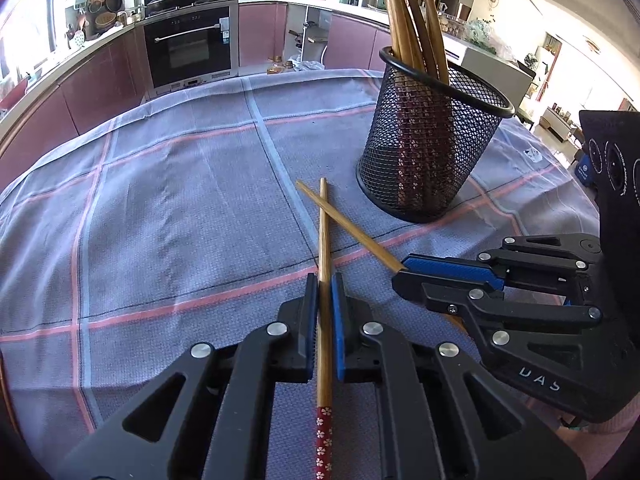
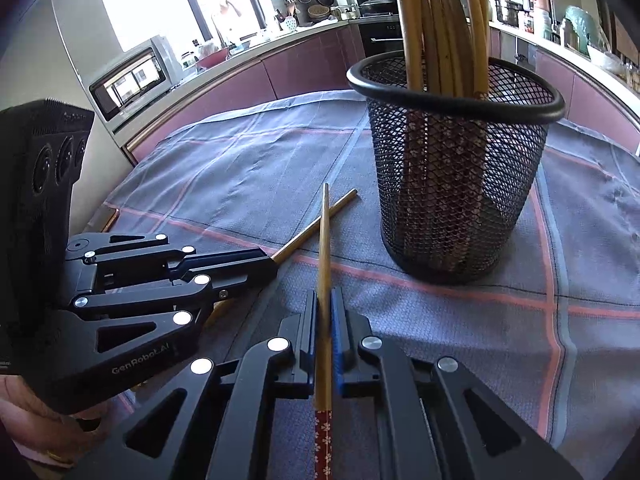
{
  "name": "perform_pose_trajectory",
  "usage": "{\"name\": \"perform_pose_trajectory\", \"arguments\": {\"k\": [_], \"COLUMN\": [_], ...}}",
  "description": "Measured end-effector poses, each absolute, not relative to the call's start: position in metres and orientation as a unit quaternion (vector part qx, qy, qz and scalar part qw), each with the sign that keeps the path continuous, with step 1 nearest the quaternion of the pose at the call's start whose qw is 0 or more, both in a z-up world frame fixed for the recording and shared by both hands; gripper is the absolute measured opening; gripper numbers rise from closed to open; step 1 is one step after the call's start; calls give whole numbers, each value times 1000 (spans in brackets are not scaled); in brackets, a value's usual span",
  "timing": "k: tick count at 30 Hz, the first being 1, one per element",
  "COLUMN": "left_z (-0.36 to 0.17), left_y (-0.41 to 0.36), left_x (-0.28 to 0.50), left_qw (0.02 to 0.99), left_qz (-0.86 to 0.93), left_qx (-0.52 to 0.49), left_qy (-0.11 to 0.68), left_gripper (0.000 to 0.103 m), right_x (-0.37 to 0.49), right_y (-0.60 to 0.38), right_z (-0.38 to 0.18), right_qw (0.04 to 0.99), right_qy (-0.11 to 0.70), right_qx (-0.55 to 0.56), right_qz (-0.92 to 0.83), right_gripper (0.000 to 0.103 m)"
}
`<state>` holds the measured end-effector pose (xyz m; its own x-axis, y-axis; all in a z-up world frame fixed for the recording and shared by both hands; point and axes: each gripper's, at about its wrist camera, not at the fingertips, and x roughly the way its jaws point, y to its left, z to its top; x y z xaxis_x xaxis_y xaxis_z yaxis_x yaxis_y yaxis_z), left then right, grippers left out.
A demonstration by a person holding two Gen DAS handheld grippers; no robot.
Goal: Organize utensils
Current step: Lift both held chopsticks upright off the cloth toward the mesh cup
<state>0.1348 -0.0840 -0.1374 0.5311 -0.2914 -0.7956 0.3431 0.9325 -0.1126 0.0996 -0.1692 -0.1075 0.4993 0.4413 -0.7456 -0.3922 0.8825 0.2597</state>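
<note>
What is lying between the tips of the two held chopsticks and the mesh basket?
Nothing: in both wrist views only bare checked cloth separates the crossed chopstick tips from the mesh basket.

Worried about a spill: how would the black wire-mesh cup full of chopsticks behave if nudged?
The black wire-mesh cup probably tips easily: it narrows toward its base, and the tall wooden chopsticks stand far above its rim. Open mesh suggests it is light and would likely slide on the checked cloth.

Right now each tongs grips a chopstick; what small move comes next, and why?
Probably lift the right tongs and its chopstick toward the mesh holder. The two chopsticks cross over the cloth, and the holder, already holding others, stands closest on that side.
</note>
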Motion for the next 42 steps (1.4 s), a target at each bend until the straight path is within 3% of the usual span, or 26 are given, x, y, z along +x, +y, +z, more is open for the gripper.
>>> {"name": "perform_pose_trajectory", "arguments": {"k": [42], "left_z": [-59], "left_y": [-56], "left_x": [93], "left_qw": [894], "left_qz": [-248], "left_qx": [-46], "left_qy": [370], "left_gripper": [7], "right_x": [72], "right_y": [-212], "right_z": [-42], "right_qw": [888], "right_qy": [345], "right_qx": [102], "right_qz": [286], "right_gripper": [6]}}
